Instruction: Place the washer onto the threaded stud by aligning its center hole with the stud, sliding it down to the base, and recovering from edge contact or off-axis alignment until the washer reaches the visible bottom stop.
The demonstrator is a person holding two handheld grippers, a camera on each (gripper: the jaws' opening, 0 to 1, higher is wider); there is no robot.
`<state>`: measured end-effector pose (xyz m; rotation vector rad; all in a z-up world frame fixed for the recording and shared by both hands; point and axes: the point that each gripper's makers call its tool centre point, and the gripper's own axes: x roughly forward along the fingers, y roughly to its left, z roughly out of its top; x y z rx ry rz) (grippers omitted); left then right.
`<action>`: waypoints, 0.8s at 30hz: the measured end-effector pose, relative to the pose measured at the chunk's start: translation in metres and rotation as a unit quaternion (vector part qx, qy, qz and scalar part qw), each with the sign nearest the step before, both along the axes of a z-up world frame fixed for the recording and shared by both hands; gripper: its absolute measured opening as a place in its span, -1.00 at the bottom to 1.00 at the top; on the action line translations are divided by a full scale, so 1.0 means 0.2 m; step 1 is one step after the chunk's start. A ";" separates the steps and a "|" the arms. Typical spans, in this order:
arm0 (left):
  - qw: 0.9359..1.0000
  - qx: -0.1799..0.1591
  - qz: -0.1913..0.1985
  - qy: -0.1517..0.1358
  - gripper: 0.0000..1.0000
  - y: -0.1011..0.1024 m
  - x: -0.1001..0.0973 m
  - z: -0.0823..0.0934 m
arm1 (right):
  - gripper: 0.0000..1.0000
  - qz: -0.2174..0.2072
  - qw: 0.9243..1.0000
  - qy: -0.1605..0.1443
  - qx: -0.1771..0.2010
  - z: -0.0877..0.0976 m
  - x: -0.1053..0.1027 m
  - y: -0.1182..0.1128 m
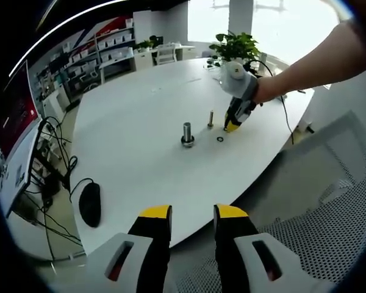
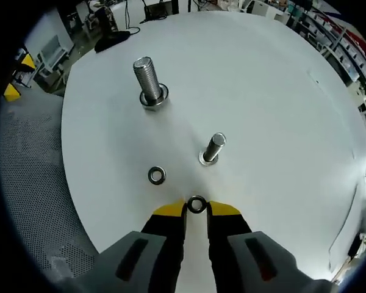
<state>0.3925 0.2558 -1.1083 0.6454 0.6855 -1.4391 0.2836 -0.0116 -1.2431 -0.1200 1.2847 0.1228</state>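
A: Right gripper was at the small dark metal ring washer on the white table, jaws narrowed beside it (grip unclear).

B: Pickup step. Next, lift towards the slim steel threaded stud. Left gripper hung open.

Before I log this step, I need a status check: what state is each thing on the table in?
Large stud: upright, washer at its base.
Small stud: upright.
Loose washer: flat on table.
Second washer: at right gripper tips.
Left gripper: open, empty.
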 end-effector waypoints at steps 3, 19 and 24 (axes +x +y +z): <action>1.000 0.000 0.000 0.000 -0.49 0.00 0.00 0.00 | -0.69 0.004 1.000 0.010 -0.004 0.00 0.00 0.01; 1.000 -0.002 0.001 -0.004 -0.49 0.01 0.00 0.01 | -0.72 -0.026 1.000 0.004 -0.014 0.04 -0.02 0.01; 1.000 -0.008 0.003 -0.005 -0.49 0.00 0.01 0.01 | -0.72 -0.035 0.999 -0.021 -0.019 0.14 0.02 -0.02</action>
